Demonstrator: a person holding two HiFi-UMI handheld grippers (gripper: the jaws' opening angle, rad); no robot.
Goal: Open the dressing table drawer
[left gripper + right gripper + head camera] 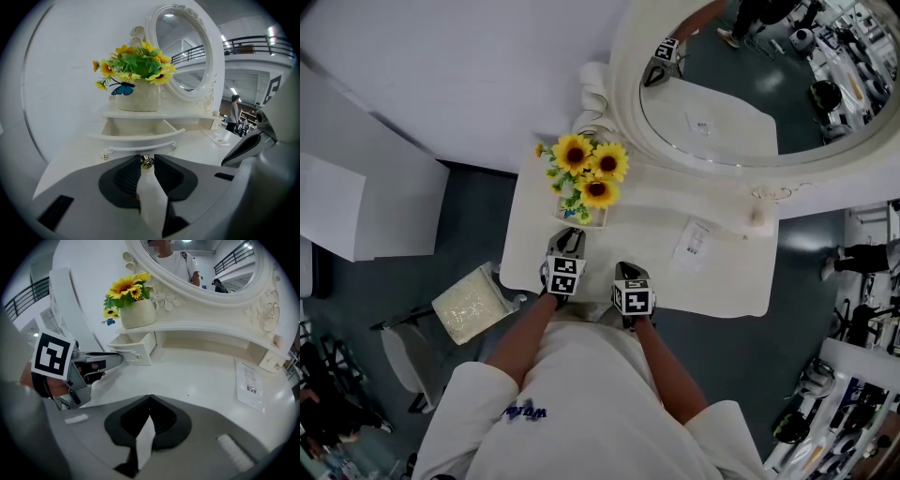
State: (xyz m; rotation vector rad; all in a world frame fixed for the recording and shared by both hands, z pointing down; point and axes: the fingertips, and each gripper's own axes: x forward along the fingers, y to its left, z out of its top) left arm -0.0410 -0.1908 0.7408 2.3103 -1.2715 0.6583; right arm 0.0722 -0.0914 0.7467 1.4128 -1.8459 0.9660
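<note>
The white dressing table (731, 291) has a small drawer (136, 129) under the shelf, standing pulled out with its inside showing. My left gripper (146, 160) is shut on the drawer's brass knob (146, 162). In the head view the left gripper (570, 240) points at the drawer below the sunflower vase (586, 178). The right gripper view shows the open drawer (133, 348) with the left gripper (101, 361) at its front. My right gripper (150, 397) is shut with nothing in it, and the right gripper (630, 274) hangs over the table's near edge.
An oval mirror (750, 84) stands at the back of the table. A clear paper card (694, 239) lies on the top, right of middle, and a small object (757, 217) sits by the mirror base. A stool with a pale cushion (473, 305) stands left of the table.
</note>
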